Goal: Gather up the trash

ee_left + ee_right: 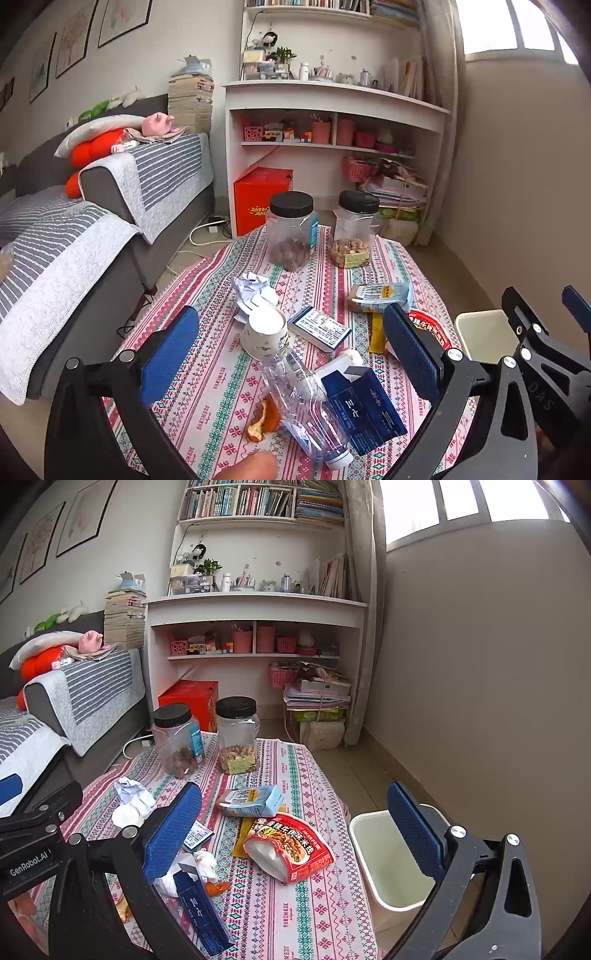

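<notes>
Trash lies on the patterned tablecloth (221,373): a crushed clear bottle (303,406), a paper cup (264,334), crumpled paper (251,291), a dark blue carton (364,404), orange peel (262,421), a milk carton (251,800) and a red noodle packet (291,847). My left gripper (291,350) is open above the bottle and cup, holding nothing. My right gripper (295,830) is open above the red packet, empty. A white bin (391,864) stands right of the table, under my right finger.
Two black-lidded jars (291,230) (354,229) stand at the table's far edge. A grey sofa (110,206) is on the left. White shelves (332,122) and a red box (258,199) stand behind. A small white-blue box (319,328) lies mid-table.
</notes>
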A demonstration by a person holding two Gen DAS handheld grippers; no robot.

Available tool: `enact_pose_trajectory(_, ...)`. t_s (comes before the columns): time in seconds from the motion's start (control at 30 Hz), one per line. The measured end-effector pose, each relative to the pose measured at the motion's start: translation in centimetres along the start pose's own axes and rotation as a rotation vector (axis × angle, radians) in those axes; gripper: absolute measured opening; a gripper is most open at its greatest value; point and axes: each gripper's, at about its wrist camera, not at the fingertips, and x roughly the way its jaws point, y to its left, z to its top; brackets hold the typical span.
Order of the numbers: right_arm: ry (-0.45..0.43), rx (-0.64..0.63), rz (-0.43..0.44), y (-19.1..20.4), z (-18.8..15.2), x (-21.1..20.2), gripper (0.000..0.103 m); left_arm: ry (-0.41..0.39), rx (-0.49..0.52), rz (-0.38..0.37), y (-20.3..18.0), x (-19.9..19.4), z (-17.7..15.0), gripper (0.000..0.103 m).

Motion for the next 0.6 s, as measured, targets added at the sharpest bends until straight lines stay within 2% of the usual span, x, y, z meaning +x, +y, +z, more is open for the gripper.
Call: enact_pose_trajectory(0.6,0.01,0.001,0.005,0.57,-0.21,0.14,0.096,0.019,-0.024,0.007,0.7,0.69,-0.37,0.097)
